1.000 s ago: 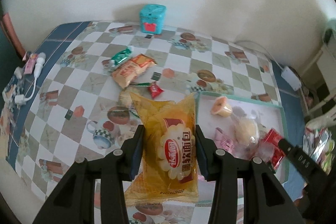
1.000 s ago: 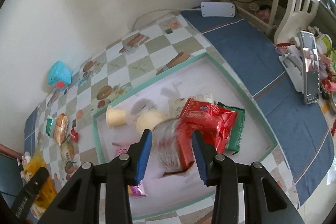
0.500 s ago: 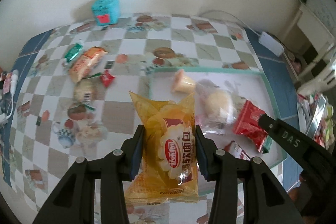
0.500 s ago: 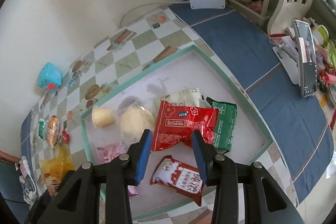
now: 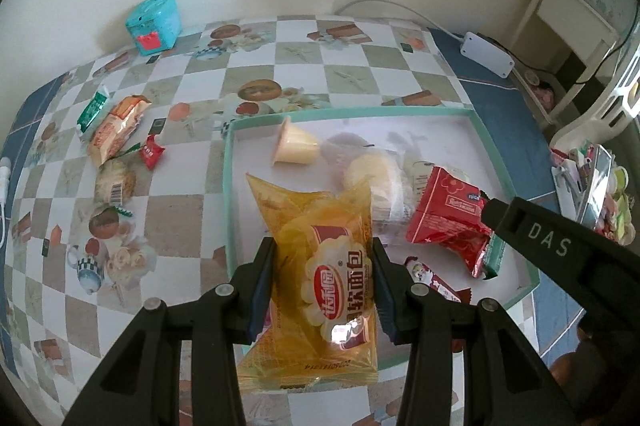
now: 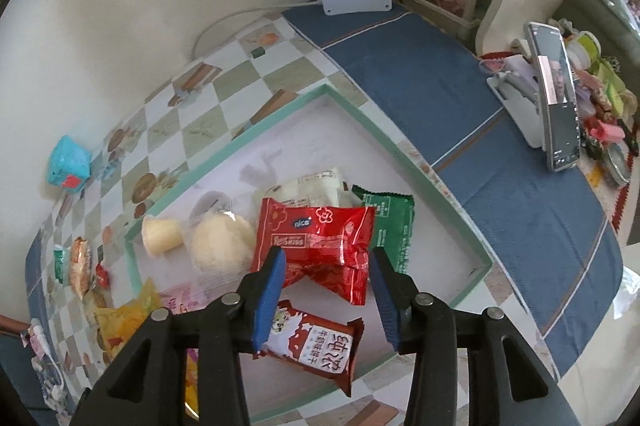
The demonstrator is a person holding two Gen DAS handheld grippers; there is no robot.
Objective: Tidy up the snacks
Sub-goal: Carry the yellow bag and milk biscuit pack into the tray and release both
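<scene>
while left fingers [image 5: 322, 268] clamp the yellow bread packet [image 5: 320, 280], right fingers [image 6: 328, 276] opening, empty

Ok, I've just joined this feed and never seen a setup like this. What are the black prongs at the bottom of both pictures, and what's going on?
No robot here: a person carries a hand-held gripper in each hand, each with a fisheye camera looking along its two fingers. Those prongs are the fingers.

The left camera's picture shows the left hand-held gripper squeezing a yellow bread packet, held over the near edge of a shallow green-rimmed tray.

The right camera's picture shows the right hand-held gripper, jaws opening, with nothing gripped. Below it in the tray lie a red snack packet, a green packet, a milk-biscuit packet, a round bun and a jelly cup.

More snacks wait on the checked tablecloth, left of the tray, near a teal box.
</scene>
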